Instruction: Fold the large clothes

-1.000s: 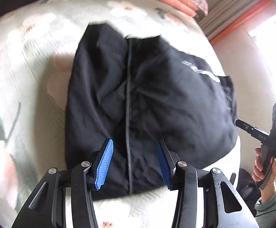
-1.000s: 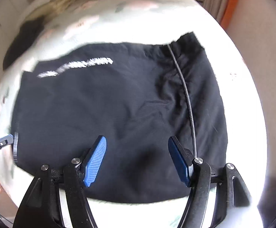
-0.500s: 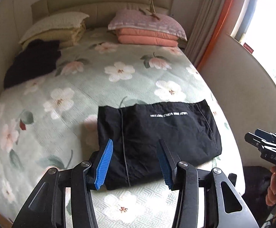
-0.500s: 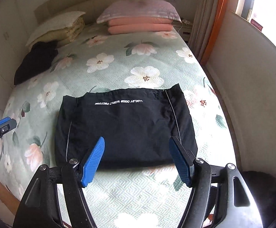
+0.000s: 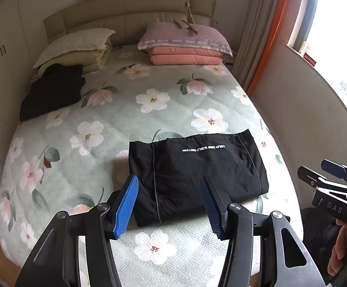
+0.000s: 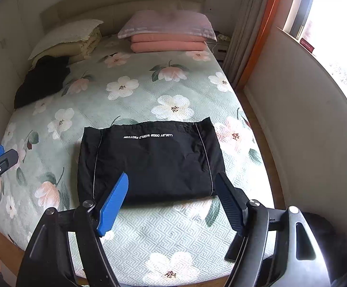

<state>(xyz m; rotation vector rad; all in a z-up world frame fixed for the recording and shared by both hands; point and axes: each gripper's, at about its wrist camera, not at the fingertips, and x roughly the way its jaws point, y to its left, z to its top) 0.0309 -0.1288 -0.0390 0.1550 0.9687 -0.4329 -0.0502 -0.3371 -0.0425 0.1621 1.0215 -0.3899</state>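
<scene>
Hovering well above the bed [image 5: 116,124], the left gripper [image 5: 171,205] and right gripper [image 6: 173,203] both tilt steeply downward, side by side, each gripped from below by a hand [image 5: 340,246] at the frame's edge. Both sets of jaws stand wide with nothing between them and have just been opening further. Folded into a flat rectangle, the black garment [image 6: 149,160] lies on the floral bedspread near the foot of the bed, well clear of both grippers, its white lettering facing up.
</scene>
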